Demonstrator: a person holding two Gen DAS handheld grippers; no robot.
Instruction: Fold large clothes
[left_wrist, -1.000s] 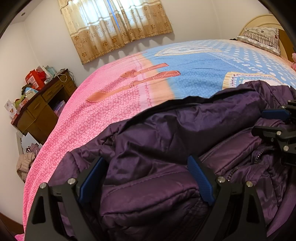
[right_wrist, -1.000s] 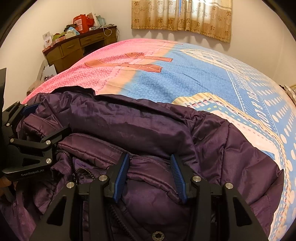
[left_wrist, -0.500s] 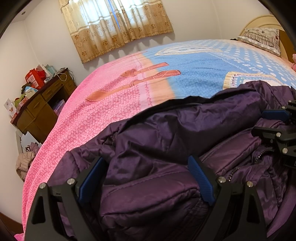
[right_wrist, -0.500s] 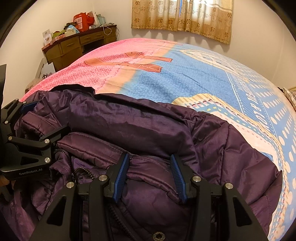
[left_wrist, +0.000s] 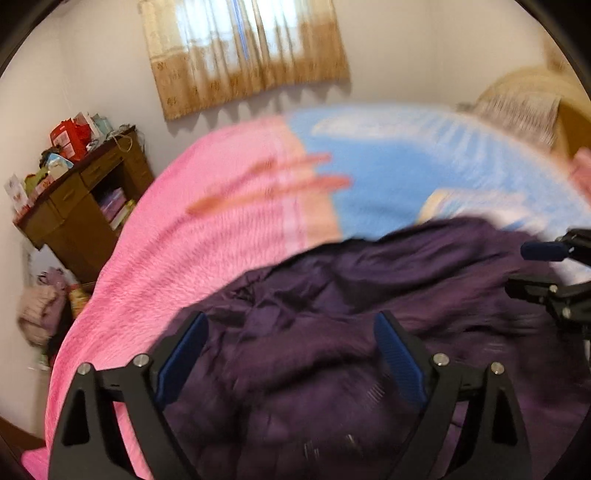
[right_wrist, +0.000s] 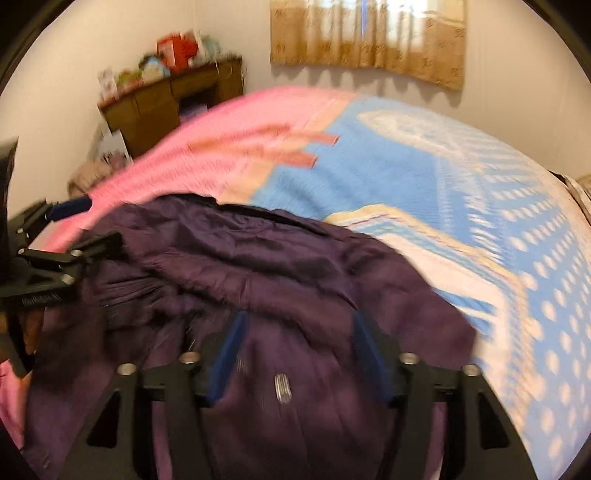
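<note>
A: What does the jacket (right_wrist: 280, 280) look like?
B: Dark purple, puffy and rumpled, heaped on the bed (right_wrist: 424, 177). A round snap (right_wrist: 282, 387) shows on the near fabric. Both views are blurred.

A: And the grippers?
B: The left gripper (left_wrist: 291, 354) stands with jaws wide, jacket bulk between the blue pads (left_wrist: 181, 354). The right gripper (right_wrist: 295, 350) is also parted, jacket filling the gap; I cannot tell whether either pinches cloth.

A: Beyond the jacket?
B: Pink and blue bedspread, a cluttered desk (left_wrist: 74, 199) past the bed, a curtain (left_wrist: 243, 51) behind.
</note>
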